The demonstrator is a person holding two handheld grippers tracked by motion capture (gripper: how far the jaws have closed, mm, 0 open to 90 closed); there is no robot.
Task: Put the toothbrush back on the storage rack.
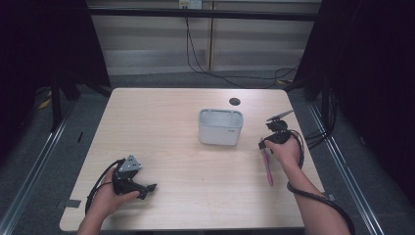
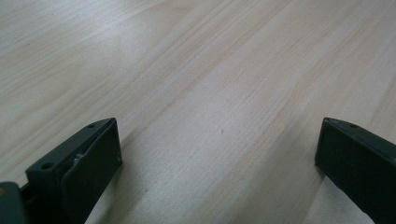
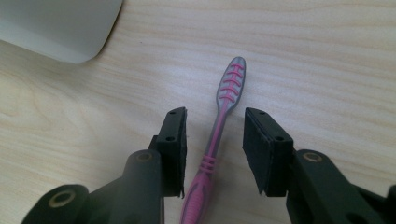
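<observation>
Right gripper (image 3: 215, 140) fingers spread astride pink-grey plastic toothbrush (image 3: 219, 135), not pinching; it lies flat on light wood counter (image 1: 171, 127) right of white plastic box (image 1: 220, 126). Left gripper (image 2: 217, 158) fingers spread wide, nothing between.

Left gripper (image 1: 147, 188) jaws wide; right gripper (image 3: 214, 140) half-closed.
</observation>
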